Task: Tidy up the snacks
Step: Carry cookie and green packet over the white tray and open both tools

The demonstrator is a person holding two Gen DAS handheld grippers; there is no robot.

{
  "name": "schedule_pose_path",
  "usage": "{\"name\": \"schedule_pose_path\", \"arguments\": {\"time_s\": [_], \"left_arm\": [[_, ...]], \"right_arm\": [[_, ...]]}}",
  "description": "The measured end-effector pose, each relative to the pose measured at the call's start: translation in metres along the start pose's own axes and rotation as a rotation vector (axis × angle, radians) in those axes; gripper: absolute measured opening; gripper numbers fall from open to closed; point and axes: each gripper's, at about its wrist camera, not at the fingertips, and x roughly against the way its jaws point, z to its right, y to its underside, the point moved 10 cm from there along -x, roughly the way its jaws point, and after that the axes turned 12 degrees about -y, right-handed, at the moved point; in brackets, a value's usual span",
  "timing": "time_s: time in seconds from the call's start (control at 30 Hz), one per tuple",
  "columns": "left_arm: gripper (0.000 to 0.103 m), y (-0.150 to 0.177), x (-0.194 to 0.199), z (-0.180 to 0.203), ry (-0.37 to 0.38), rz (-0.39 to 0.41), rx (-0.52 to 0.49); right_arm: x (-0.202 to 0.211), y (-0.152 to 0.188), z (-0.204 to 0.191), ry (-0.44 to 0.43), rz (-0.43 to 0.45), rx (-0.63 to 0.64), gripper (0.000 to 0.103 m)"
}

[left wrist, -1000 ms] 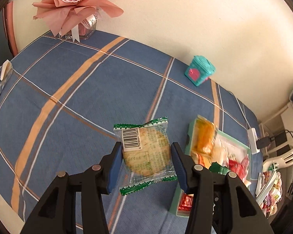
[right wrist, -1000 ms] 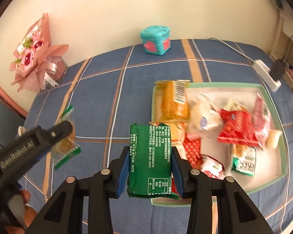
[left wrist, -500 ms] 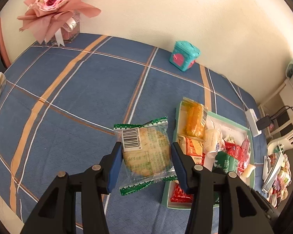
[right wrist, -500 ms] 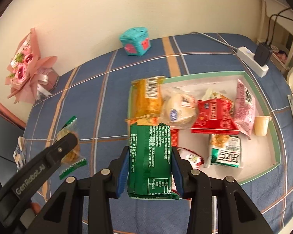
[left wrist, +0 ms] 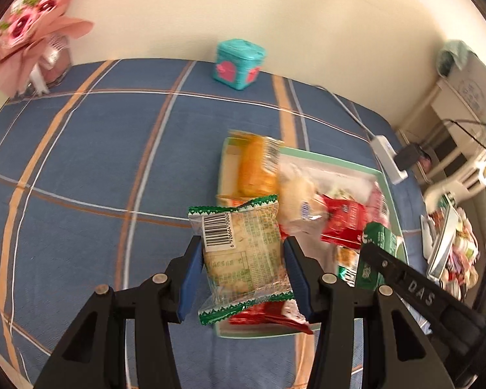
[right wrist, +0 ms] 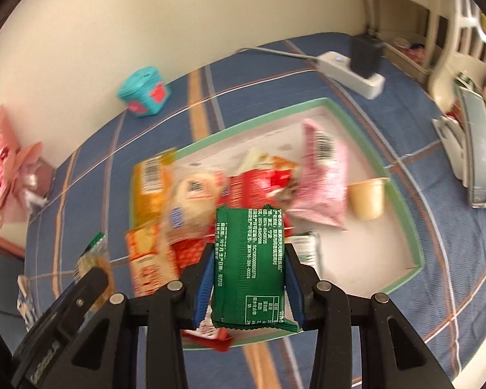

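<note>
My left claw [left wrist: 242,259] is clamped on a clear cracker packet [left wrist: 241,253] with green crimped ends and a barcode, holding it in the air above the near left corner of a green-rimmed tray [left wrist: 392,207]. My right claw [right wrist: 250,270] grips a dark green wrapper [right wrist: 249,269] printed with white text, above the tray's [right wrist: 401,201] near edge. The tray sits on a blue plaid cloth [left wrist: 97,162] and holds a blurred heap of snacks: an orange packet [right wrist: 150,188], red packets [right wrist: 259,184], a pink bag [right wrist: 322,178] and a small pale cup [right wrist: 367,201]. Beyond, by the wall, stand a teal box [left wrist: 239,64] and a pink bouquet [left wrist: 29,32]. A white power strip [right wrist: 350,73] lies beyond the tray's far right corner.
</note>
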Motion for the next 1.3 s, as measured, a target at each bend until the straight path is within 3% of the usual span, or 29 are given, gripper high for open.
{"name": "schedule_pose_path", "arguments": {"time_s": [0.27,0.47,0.6,1.2,1.3], "left_arm": [[0.051,0.007,-0.001,0.044,0.047,0.013,-0.077],[0.051,0.014,-0.004,0.073,0.042,0.027,-0.165],[0.051,0.019,-0.008,0.084,0.031,0.027,-0.212],[0.052,0.022,-0.019,0.086,0.0,0.021,-0.242],[0.057,0.021,-0.016,0.086,0.004,0.029,-0.24]], "right_arm": [[0.006,-0.01,0.037,0.045,0.013,-0.03,0.042],[0.015,-0.013,0.062,0.093,0.031,-0.05,0.042],[0.014,-0.013,0.069,0.078,0.025,-0.073,0.042],[0.0,-0.013,0.08,0.092,0.011,-0.084,0.045],[-0.001,-0.012,0.08,0.1,0.005,-0.083,0.045]]}}
